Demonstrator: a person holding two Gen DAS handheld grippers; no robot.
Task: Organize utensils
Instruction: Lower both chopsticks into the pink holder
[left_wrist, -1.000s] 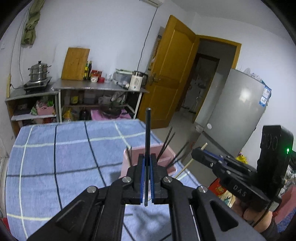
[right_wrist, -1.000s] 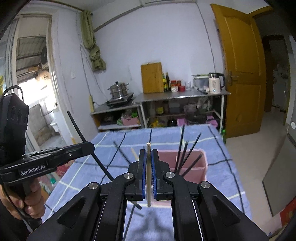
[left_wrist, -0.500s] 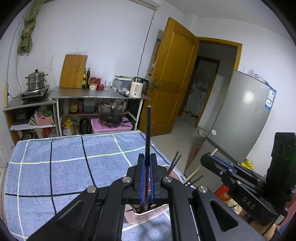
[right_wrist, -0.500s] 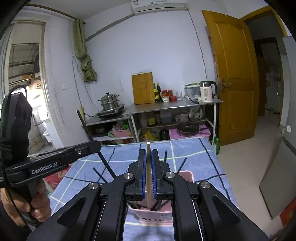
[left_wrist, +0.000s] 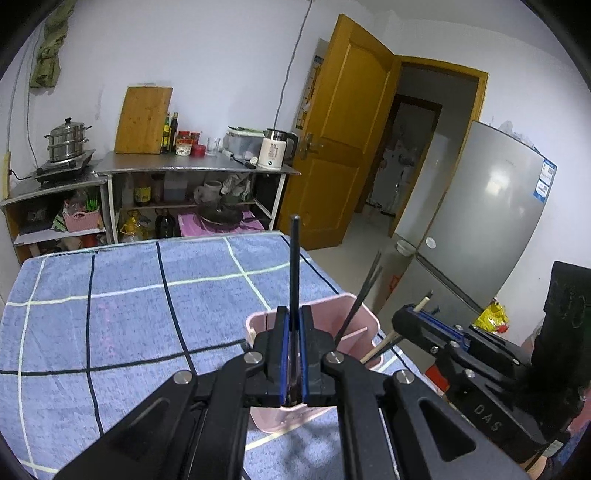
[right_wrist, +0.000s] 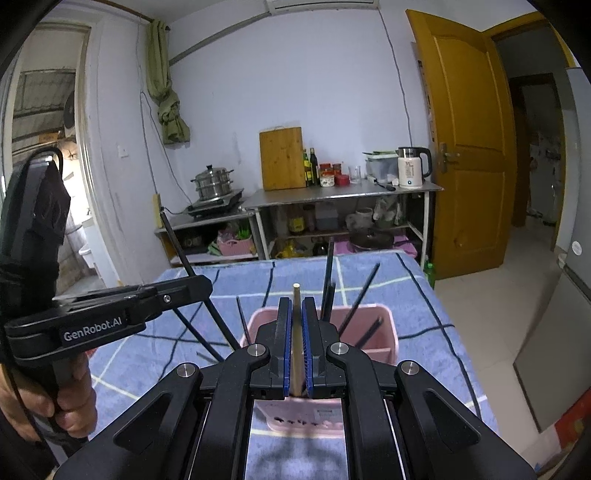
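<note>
The surface (left_wrist: 110, 314) wears a soft blue cloth crossed by dark and pale lines, a grippy bed for the pink utensil holder (right_wrist: 384, 328), a smooth rectangular plastic box with a divider, sitting at the cloth's 5 o'clock corner in the left view. Several thin black chopsticks (right_wrist: 360, 297) already lean inside it, splayed toward 1 o'clock. The left tongs (left_wrist: 291, 350) are clamped tight on a slim black chopstick (left_wrist: 294, 266), upright just over the box, probably so it drops in end-first. The right tongs (right_wrist: 296, 347) pinch a pale wooden chopstick (right_wrist: 296, 317) the same way, poised above the holder's near compartment.
</note>
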